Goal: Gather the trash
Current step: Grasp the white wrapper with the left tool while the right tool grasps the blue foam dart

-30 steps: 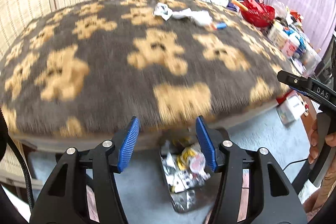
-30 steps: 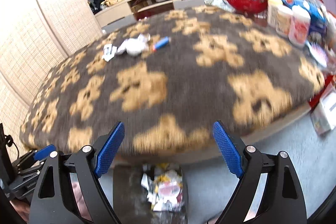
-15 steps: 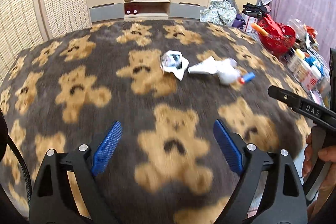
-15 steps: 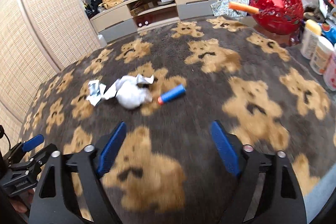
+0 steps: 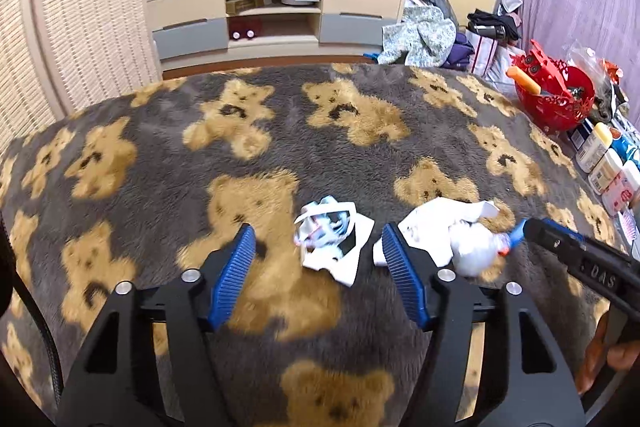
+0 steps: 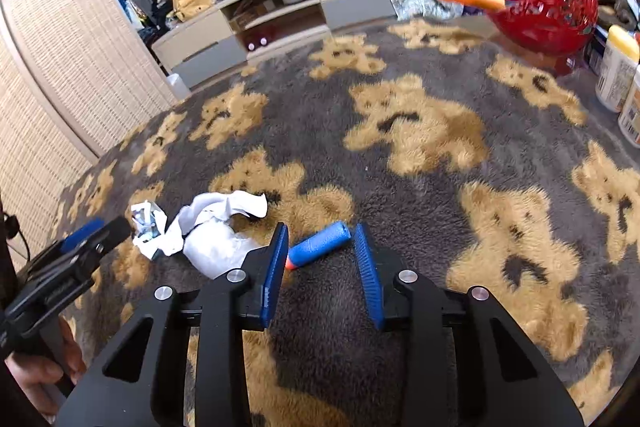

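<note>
On the bear-print blanket lie three pieces of trash. A crumpled printed wrapper (image 5: 330,241) lies just ahead of my open left gripper (image 5: 318,241), between its blue pads. A crumpled white paper wad (image 5: 452,235) lies to its right; it also shows in the right wrist view (image 6: 218,227). A blue foam dart with an orange tip (image 6: 318,245) lies between the pads of my right gripper (image 6: 320,241), which is open but narrowed around it, not touching. The wrapper shows in the right wrist view (image 6: 146,223) too.
A red basket (image 5: 554,99) with an orange stick stands at the blanket's far right, with several jars (image 5: 600,159) beside it. A TV cabinet (image 5: 276,15) is at the back and a woven screen (image 5: 80,23) on the left. The blanket (image 6: 420,131) is bare beyond the trash.
Both grippers rose from the bin below the table edge and moved forward over the blanket to the trash. The right jaws narrowed around the dart; the left opened wider, then narrowed a little.
</note>
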The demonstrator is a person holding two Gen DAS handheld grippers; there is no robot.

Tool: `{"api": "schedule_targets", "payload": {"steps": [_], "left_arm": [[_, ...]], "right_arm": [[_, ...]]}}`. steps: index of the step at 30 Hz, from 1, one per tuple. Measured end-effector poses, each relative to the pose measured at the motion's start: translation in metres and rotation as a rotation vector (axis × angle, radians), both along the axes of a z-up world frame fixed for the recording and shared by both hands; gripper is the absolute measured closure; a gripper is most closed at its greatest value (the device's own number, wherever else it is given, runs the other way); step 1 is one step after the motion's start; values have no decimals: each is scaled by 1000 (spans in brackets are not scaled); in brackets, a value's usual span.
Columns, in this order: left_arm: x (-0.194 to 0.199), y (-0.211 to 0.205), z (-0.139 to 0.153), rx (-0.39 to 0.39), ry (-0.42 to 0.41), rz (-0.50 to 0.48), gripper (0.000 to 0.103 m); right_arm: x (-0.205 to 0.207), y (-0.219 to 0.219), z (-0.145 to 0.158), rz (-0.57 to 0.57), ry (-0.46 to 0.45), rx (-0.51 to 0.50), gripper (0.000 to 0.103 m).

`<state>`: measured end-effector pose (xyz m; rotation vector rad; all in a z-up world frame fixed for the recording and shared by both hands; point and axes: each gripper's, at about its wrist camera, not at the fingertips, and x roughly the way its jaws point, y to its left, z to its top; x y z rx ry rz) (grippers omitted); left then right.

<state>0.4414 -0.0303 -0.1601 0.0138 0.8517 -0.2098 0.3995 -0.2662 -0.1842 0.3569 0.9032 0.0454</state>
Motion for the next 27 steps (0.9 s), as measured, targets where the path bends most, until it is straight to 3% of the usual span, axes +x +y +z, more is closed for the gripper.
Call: {"api": "schedule_targets", "payload": {"steps": [5,8,11,15,19,27], "left_arm": [[17,-7,-16,17,40,-27,46],[23,-6,-27,24,63,-35,55],[29,-3,-36,23,85,-35,69],[25,-2,-38,27,74,-42,81],[11,-3,-36,50,86,-52,91],[-48,-3,-27,67,103,-71,94]], "right_arm": [[11,5,-14,4,27,17,69],[19,12,-19,11,33,8,71],[25,19,-20,19,26,-22,82],[21,21,-21,38,22,-45,85],[3,15,-15,50,14,-34,85],[-48,21,-7,113,22,-31,90]]}}
